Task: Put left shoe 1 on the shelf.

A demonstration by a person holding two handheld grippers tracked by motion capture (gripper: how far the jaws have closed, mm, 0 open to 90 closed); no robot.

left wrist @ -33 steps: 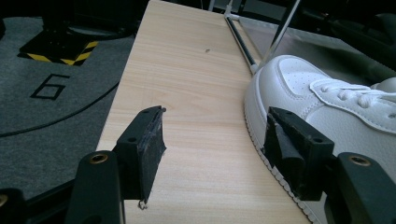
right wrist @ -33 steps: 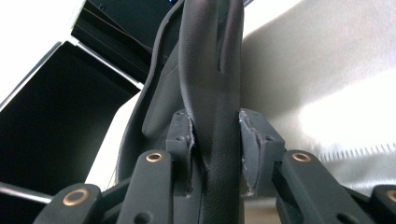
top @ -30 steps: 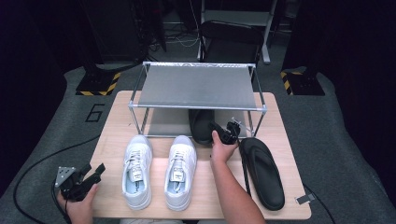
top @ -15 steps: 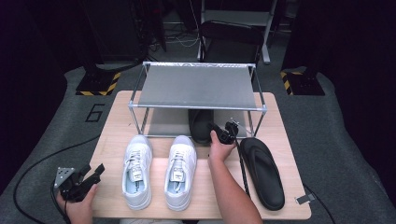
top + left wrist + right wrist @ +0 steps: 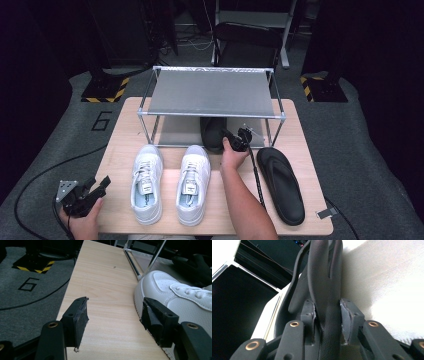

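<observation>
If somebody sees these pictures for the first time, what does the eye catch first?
Probably the pair of white sneakers, side by side at the table's front. Next, the right tool, shut on a black sandal under the metal shoe rack, with the matching sandal lying flat at the right. The left tool waits open at the table's left front corner.

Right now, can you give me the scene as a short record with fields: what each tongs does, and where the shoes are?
right tongs: shut on the black sandal, at the lower shelf of the rack
left tongs: open, nothing between the jaws, near the table's front left corner
white sneakers: side by side on the table, in front of the rack
second black sandal: flat on the table, right of the person's forearm
rack top shelf: bare
</observation>
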